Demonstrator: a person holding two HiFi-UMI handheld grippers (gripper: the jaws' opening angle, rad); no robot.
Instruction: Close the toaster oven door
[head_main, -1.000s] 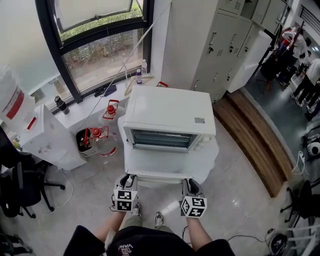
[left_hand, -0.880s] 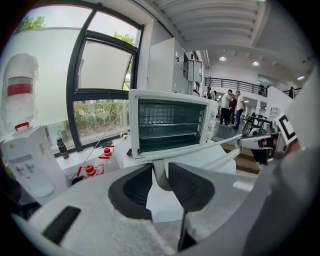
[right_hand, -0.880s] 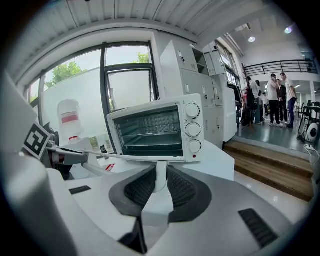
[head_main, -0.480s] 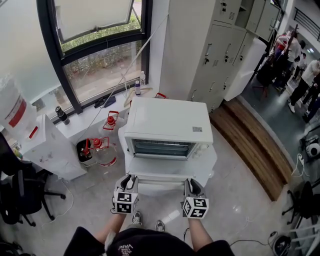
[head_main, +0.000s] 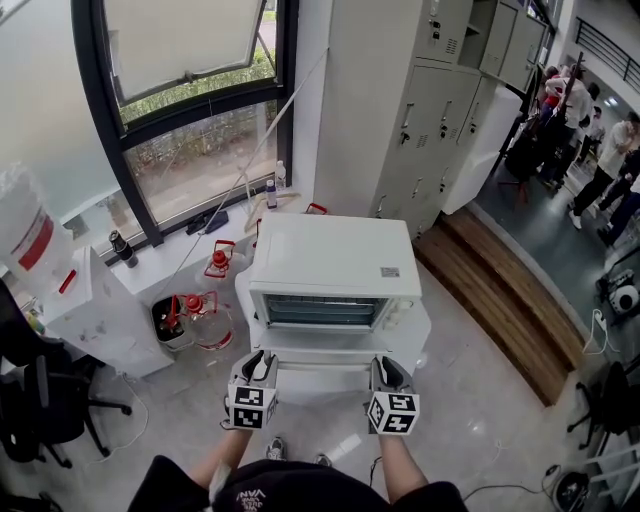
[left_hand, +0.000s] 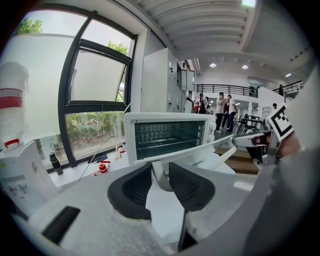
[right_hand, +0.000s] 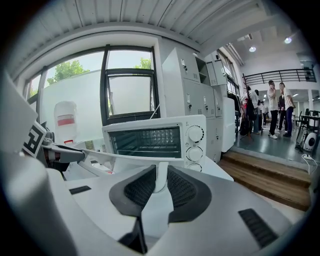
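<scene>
Grey tiled floor (head_main: 480, 400) spreads under a small white counter (head_main: 418, 332) in a bright room. Nearest, the left tool (head_main: 262, 362) and right tool (head_main: 385, 365) sit side by side, well apart, both pointing away from the person and slightly down. Each is pinched on the handle (right_hand: 115, 157) of the door (head_main: 325, 380). The left tool's pads close round the white post at the handle's left end, and the right tool's pads press the post at its right end. The bar runs straight between them. The door hangs open, tilted out toward the person, its near edge at the tools and its hinge at the oven's foot. Just beyond stands the oven (head_main: 335, 265) on the counter, its dark cavity and wire rack showing, with three knobs (right_hand: 194, 134) at its right. Left of the counter, water jugs (head_main: 205, 310) stand on the floor. Farther off are the window (head_main: 200, 150) at left, lockers (head_main: 440, 90) behind, a wooden step (head_main: 500, 290) at right, and people (head_main: 590, 130) at far right.
</scene>
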